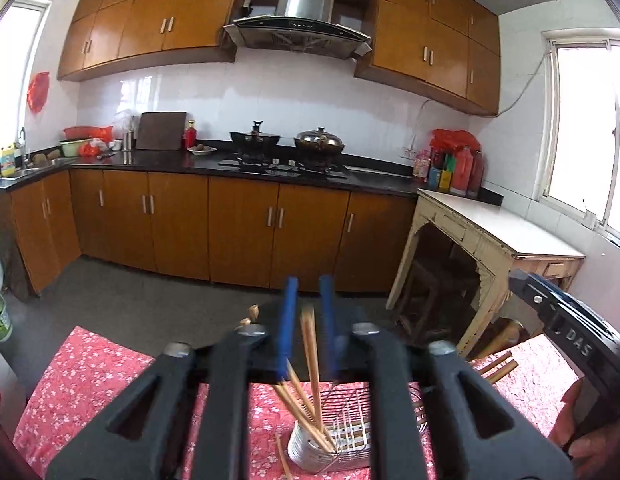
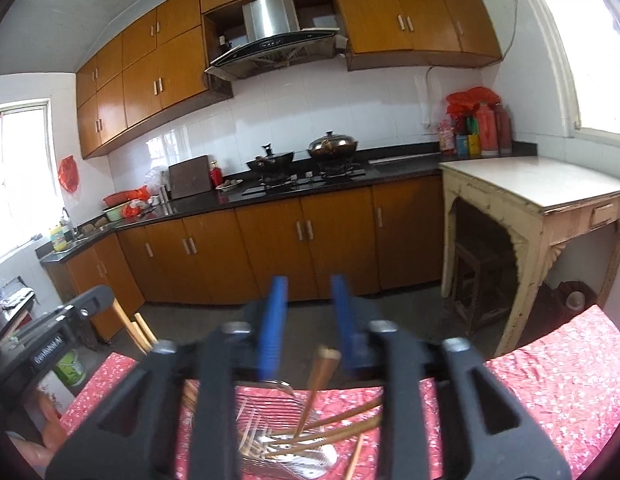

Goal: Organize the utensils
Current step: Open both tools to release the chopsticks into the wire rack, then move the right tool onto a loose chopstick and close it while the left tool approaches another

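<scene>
Both wrist cams look out over a kitchen w/ a red floral tablecloth (image 1: 94,376) along the bottom of each frame.

Left cam: left gripper (image 1: 308,296) sits bottom center, blue fingers (image 1: 288,320) apart w/ a gap between them. A pair of wooden chopsticks (image 1: 310,344) rises up through that gap, but they look like they're just standing in the metal utensil holder (image 1: 310,446) below, not touching either finger afaict. So gripper's released, holding nothing. Holder is at the very bottom center, on the cloth, w/ a wire rack part to its right and more chopsticks leaning in it. One loose stick lies on the cloth just left of the holder. The other gripper shows at the right edge w/ a hand under it.

Right cam: right gripper (image 2: 308,300) also bottom center, blue fingers (image 2: 272,320) spread wide, nothing between them = released too. Below it the wire holder (image 2: 278,412) w/ gold-handled utensils (image 2: 321,376) sticking out, some angled toward lower right. One more stick lies on the cloth at bottom, right of the holder.

Background: stove w/ two pots (image 1: 319,142) mid frame, range hood (image 1: 302,20) up top, old white table (image 2: 533,184) on the right.
</scene>
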`<state>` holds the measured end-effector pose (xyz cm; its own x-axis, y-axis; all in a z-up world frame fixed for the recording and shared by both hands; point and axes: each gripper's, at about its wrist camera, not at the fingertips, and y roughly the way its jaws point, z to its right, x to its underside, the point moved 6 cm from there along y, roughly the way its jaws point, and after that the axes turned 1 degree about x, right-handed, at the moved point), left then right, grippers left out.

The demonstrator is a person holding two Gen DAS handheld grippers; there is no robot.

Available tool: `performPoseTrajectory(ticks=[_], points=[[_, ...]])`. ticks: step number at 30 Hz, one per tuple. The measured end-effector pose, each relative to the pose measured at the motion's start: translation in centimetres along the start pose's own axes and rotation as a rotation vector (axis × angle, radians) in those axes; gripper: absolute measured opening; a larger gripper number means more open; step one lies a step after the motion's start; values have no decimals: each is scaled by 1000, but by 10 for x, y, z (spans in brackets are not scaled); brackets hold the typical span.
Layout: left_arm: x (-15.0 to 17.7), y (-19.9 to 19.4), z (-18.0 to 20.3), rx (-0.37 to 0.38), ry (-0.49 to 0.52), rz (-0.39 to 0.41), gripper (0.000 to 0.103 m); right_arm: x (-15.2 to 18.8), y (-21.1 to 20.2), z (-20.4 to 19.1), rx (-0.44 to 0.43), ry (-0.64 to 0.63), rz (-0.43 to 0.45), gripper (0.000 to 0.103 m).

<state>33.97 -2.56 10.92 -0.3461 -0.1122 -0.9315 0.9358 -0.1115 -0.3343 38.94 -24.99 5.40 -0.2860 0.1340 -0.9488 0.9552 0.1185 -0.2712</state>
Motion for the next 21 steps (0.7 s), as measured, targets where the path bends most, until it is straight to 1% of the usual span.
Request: performPoseTrajectory(ticks=[2, 3, 7, 11, 14, 17, 21], points=[[-1, -6, -4, -20, -1, 18, 56, 1, -11, 6, 18, -7, 14, 48], [0, -12, -6, -32, 4, 29, 56, 2, -17, 9, 27, -4, 18, 49], [4, -26, -12, -60, 23, 29, 57, 7, -38, 30, 68, 23, 35, 56], [13, -43, -25, -88, 19, 22, 59, 18, -53, 53, 106, 59, 23, 57], [21, -51, -34, -104, 15, 13, 60, 34, -60, 69, 146, 71, -4, 57], [33, -61, -44, -119, 11, 2, 62, 57, -64, 85, 180, 92, -45, 57], [64, -68, -60, -133, 5, -45, 66, 104, -64, 100, 208, 118, -137, 57]])
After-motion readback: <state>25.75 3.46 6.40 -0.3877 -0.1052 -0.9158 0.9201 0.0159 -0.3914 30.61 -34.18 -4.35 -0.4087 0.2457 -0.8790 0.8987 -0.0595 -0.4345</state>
